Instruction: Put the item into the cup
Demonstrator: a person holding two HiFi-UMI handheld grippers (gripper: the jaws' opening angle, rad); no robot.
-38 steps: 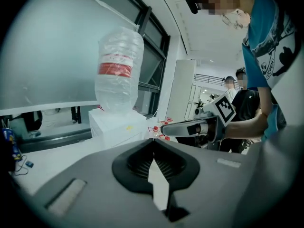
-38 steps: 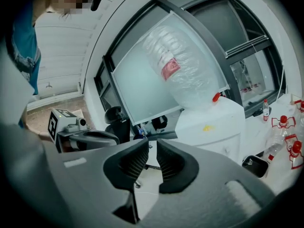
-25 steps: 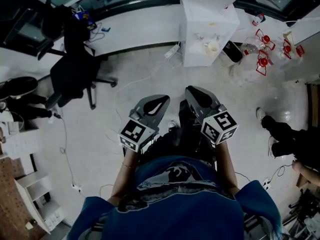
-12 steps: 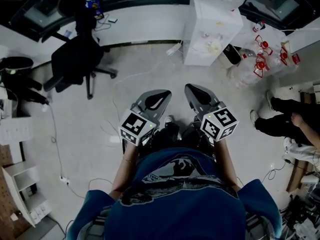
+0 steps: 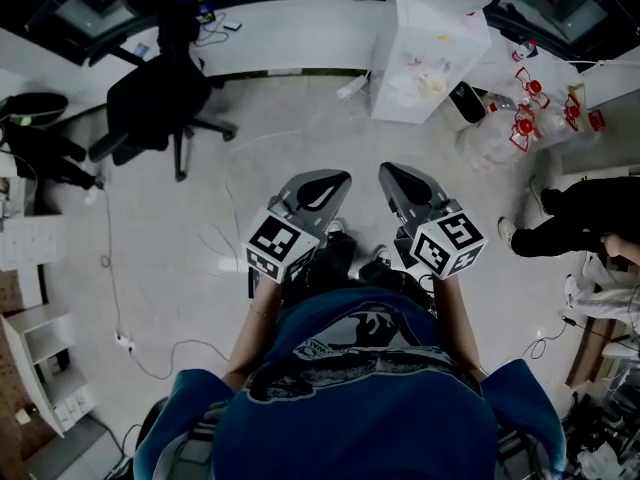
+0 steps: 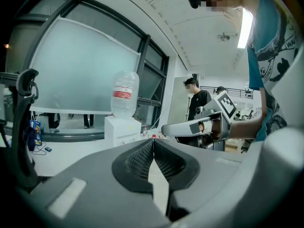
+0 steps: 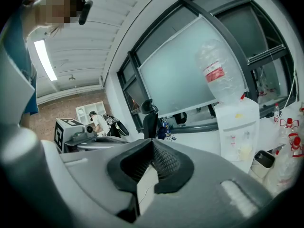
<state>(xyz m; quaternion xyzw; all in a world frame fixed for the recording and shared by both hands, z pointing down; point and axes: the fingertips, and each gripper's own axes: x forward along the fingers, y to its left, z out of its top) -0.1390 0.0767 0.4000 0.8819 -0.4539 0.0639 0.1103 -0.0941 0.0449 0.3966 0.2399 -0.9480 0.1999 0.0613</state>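
No cup and no loose item shows in any view. In the head view my left gripper (image 5: 334, 176) and right gripper (image 5: 386, 168) are held side by side in front of the person's blue shirt, high above the floor and pointing forward. Both are shut with nothing between the jaws. In the left gripper view the ribbed pads of my left gripper (image 6: 153, 141) meet at the tip, and the right gripper (image 6: 167, 129) shows beyond them. In the right gripper view the right gripper (image 7: 152, 140) is closed the same way, with the left gripper's marker cube (image 7: 64, 132) at the left.
A white water dispenser (image 5: 430, 43) with a bottle stands ahead by a long white counter (image 5: 290, 38). A black office chair (image 5: 160, 98) is at the left. Red-capped bottles (image 5: 520, 123) and a seated person's legs (image 5: 570, 218) are at the right. Cables (image 5: 110, 288) trail over the floor.
The head view has shifted, so the chair and dispenser sit a little differently in the picture. Both grippers stay shut and side by side, slightly higher in view.
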